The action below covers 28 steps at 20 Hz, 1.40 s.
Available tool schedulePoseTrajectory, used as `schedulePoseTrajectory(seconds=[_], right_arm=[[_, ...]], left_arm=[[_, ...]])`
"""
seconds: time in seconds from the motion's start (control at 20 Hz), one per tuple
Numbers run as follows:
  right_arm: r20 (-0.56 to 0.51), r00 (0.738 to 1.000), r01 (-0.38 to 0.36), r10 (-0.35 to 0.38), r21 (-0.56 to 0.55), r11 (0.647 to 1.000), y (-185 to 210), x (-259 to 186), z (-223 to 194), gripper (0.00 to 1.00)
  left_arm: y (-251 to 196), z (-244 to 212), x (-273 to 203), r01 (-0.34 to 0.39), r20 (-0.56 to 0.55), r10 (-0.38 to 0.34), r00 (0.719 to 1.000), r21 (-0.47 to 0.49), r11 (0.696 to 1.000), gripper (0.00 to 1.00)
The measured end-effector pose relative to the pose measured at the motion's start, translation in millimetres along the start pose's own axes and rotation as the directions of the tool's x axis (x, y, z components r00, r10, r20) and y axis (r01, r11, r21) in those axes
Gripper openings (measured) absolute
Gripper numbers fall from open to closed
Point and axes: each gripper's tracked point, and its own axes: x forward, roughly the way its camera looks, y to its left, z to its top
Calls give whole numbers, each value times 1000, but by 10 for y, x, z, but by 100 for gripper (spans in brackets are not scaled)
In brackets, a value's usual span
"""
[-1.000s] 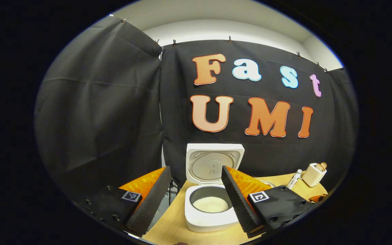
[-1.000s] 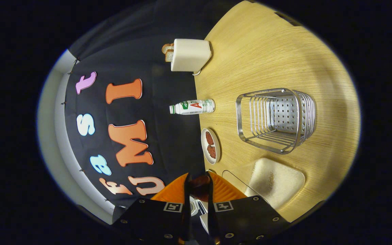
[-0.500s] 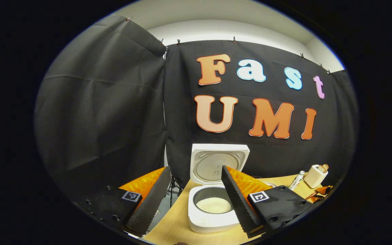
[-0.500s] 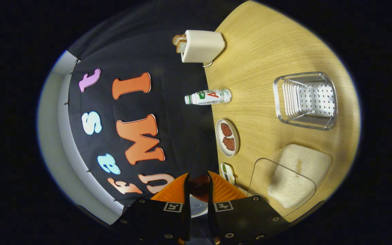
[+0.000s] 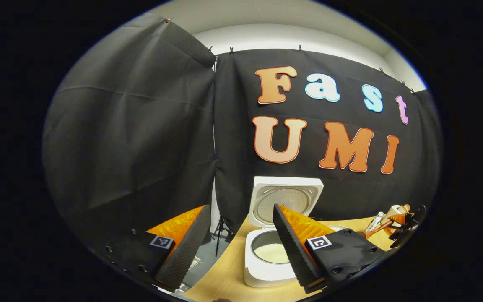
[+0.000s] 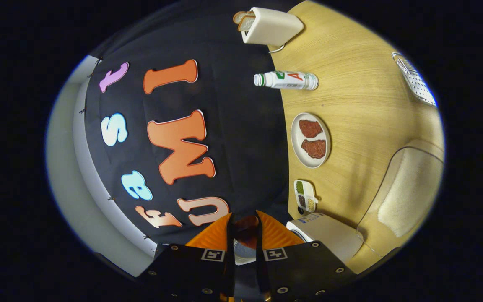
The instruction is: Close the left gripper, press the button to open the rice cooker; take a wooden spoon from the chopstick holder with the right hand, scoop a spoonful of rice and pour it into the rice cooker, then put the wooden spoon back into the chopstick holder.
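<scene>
**Cooker open, spoon gripped beside it**

Black cloth walls close off the booth behind a pale wooden table [image 5: 224, 281]. Seen from the left gripper view, the left gripper [image 5: 237, 247] hangs with its two fingers spread wide apart and nothing between them. Past them the rice cooker [image 5: 266, 264] stands at the table's near-left part with its lid [image 5: 285, 201] swung up against the cloth; white rice [image 5: 271, 252] lies in the pot. Far right in that view, the right gripper [image 5: 403, 222] holds the wooden spoon [image 5: 373, 230], whose handle slants down toward the cooker.

The right gripper view is rolled on its side, so the table [image 6: 363, 105] runs up the right. The right gripper [image 6: 245, 235] has its fingers drawn close on the spoon [image 6: 246, 230], which shows as a dark brown lump between them. Just right of the fingers sits the cooker [image 6: 325, 237]. Beside it is a small divided dish [image 6: 305, 196], then a plate [image 6: 298, 138] with two brown patties, a bottle [image 6: 285, 80] and a toaster [image 6: 271, 27] with bread in it, all along the table's far edge. A clear tub of rice [image 6: 405, 193] stands nearer, right of the cooker, and the chopstick holder [image 6: 415, 79] shows only partly at the rim of the view.
</scene>
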Motion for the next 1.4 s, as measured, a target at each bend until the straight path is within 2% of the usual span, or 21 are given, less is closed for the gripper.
schedulePoseTrajectory(seconds=[0.3, 0.7, 1.1, 1.4], right_arm=[[-78, 997, 11, -16, -62, 998, 197, 577, -599, 19], [-135, 988, 32, -71, -273, 961, 240, 1143, -1223, 19], [-148, 986, 7, -76, -415, 910, 266, 1281, -1477, 19], [-139, 988, -17, -67, -528, 849, 399, 1263, -1557, 19]], left_arm=[[177, -72, 34, -14, -19, 14, 1000, -16, 1000, 99], [461, -148, -21, -71, -36, 70, 997, -30, 997, 99], [708, -216, -161, -128, -47, 126, 991, -39, 991, 99], [739, -207, -188, -133, -44, 131, 990, -40, 990, 99]])
